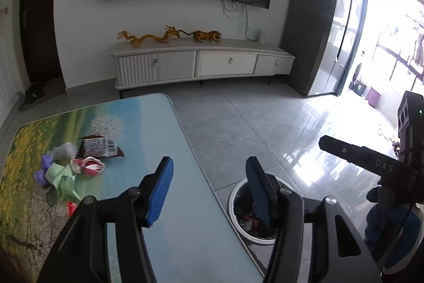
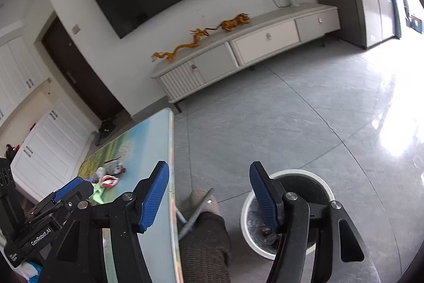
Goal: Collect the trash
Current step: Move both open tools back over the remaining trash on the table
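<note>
A heap of trash lies on the left part of the printed table (image 1: 169, 150): a brown snack wrapper (image 1: 102, 147), a red-and-white crumpled wrapper (image 1: 90, 165), green paper (image 1: 63, 178) and purple scraps (image 1: 42, 174). My left gripper (image 1: 209, 190) is open and empty above the table's right edge. A white trash bin (image 1: 235, 203) with litter inside stands on the floor beside the table. My right gripper (image 2: 209, 192) is open and empty, above the floor between table edge (image 2: 171, 177) and bin (image 2: 299, 174). The heap also shows in the right wrist view (image 2: 108, 177).
A white TV cabinet (image 1: 201, 62) with golden dragon and tiger figures (image 1: 169, 36) stands at the far wall under a TV. A grey cabinet (image 1: 315, 25) stands right. The person's slippered foot (image 2: 204, 200) is between table and bin. Glossy tiled floor (image 1: 251, 123) spreads right.
</note>
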Demonstrator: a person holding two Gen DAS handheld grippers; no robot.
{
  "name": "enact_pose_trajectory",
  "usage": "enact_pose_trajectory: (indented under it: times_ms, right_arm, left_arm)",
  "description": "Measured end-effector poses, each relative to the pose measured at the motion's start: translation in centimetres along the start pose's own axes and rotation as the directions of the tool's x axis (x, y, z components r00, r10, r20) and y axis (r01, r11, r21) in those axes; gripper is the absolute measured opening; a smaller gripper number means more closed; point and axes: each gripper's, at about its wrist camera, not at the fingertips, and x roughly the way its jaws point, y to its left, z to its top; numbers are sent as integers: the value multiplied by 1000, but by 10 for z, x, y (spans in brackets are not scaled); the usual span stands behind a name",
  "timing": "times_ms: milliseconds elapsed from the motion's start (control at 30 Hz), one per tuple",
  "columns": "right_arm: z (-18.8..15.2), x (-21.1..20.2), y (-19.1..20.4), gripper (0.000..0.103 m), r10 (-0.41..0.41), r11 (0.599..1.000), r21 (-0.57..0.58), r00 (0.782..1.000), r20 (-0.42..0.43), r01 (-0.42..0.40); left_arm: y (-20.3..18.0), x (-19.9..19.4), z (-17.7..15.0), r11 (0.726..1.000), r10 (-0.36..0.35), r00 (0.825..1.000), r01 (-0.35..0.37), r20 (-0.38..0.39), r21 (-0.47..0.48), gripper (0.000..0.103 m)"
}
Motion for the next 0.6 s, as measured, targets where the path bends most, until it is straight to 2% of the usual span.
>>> enact_pose_trajectory:
  times_ms: [133, 300, 600]
  right_arm:
    - [-2, -5, 25, 61, 45, 998, -50, 999, 7, -45]
    - [-7, -14, 51, 61, 102, 989, -107, 995, 21, -99]
    - [-9, -23, 87, 62, 173, 969, -183, 985, 24, -166]
  left_arm:
    - [21, -34, -9, 997, 72, 996, -70, 53, -45, 55]
    - [44, -76, -18, 987, 147, 982, -138, 114, -87, 55]
    - [69, -130, -31, 971, 209, 960, -181, 185, -155, 55]
